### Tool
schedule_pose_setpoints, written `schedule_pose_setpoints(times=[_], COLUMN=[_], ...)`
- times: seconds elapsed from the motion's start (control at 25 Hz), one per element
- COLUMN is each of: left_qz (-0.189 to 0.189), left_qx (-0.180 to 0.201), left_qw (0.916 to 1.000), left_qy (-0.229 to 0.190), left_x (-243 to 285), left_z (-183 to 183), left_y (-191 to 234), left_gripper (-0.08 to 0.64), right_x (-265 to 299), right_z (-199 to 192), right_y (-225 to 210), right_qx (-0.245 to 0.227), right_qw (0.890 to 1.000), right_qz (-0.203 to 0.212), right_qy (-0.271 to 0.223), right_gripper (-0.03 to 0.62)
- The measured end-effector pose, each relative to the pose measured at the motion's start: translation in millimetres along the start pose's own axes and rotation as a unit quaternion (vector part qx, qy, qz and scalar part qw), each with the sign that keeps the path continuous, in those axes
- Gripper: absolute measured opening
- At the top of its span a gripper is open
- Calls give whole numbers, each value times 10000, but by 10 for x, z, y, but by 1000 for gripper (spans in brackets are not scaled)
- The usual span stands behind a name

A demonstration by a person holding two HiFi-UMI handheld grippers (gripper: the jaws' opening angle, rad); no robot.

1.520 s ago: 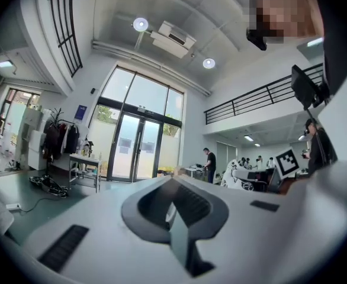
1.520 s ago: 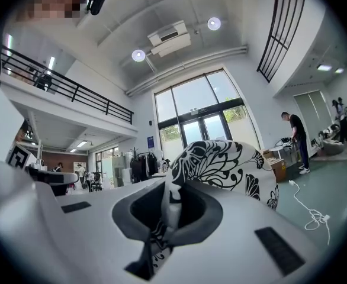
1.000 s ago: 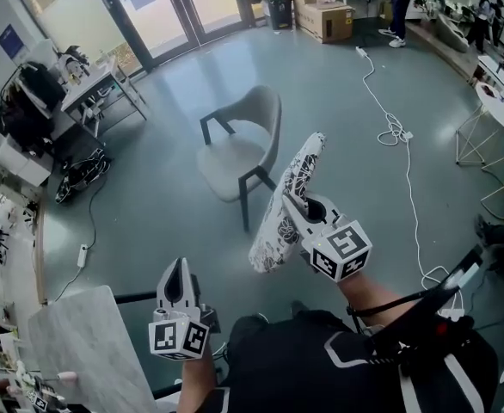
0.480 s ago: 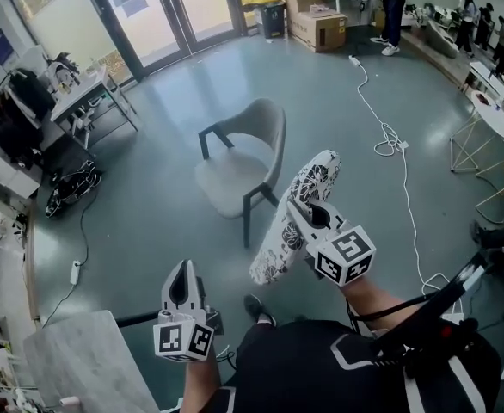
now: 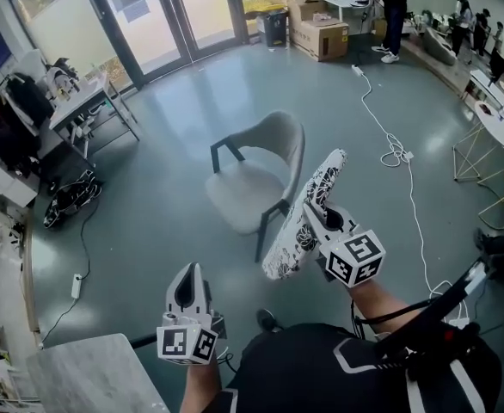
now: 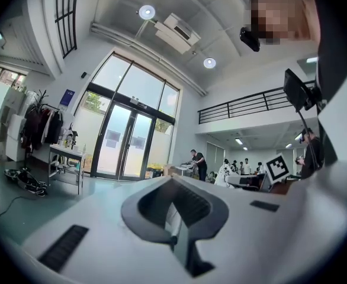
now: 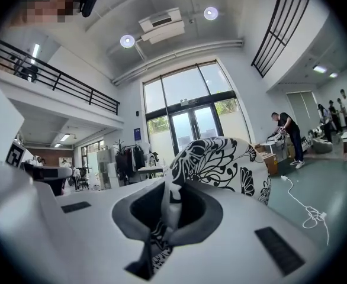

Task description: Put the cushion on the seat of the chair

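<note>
A grey chair with dark legs stands on the floor ahead of me, its seat bare. My right gripper is shut on the edge of a black-and-white floral cushion, which stands on edge just right of the chair. In the right gripper view the cushion rises from between the closed jaws of the right gripper. My left gripper is shut and holds nothing, low and left of the chair. In its own view the left gripper points level across the room.
A white cable runs along the floor at the right. Cardboard boxes and a standing person are at the back. A desk and bags are at the left, a marble tabletop beside me.
Both grippers have moved forward toward the chair, which now sits closer and lower in the head view. The right gripper has kept hold of the cushion.
</note>
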State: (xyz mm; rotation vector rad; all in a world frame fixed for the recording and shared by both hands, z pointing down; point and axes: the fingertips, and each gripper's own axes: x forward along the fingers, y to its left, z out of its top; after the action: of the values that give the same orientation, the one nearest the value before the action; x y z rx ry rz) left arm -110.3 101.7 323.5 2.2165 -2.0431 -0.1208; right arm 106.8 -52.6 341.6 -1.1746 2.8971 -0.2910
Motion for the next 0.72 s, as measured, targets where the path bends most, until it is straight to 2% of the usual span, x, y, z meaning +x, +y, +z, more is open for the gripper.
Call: schedule_pose_setpoints(times=[0.28, 0.44, 0.72], left_qz=[-280, -305, -480], left_qx=[-5, -119, -105], left_qw=[9996, 9995, 9988], left_qy=[-7, -44, 85], left_x=[247, 318, 467], left_z=[22, 107, -23], left_y=[448, 777, 953], left_gripper=[9, 9, 9], right_x=[453, 678, 924], right_z=[39, 62, 43], right_y=[14, 153, 201], right_qx=[-131, -100, 37], right_qw=[9993, 9989, 9987], right_qz=[-350, -452, -496], right_qy=[-76, -55, -57], right_gripper=[23, 23, 23])
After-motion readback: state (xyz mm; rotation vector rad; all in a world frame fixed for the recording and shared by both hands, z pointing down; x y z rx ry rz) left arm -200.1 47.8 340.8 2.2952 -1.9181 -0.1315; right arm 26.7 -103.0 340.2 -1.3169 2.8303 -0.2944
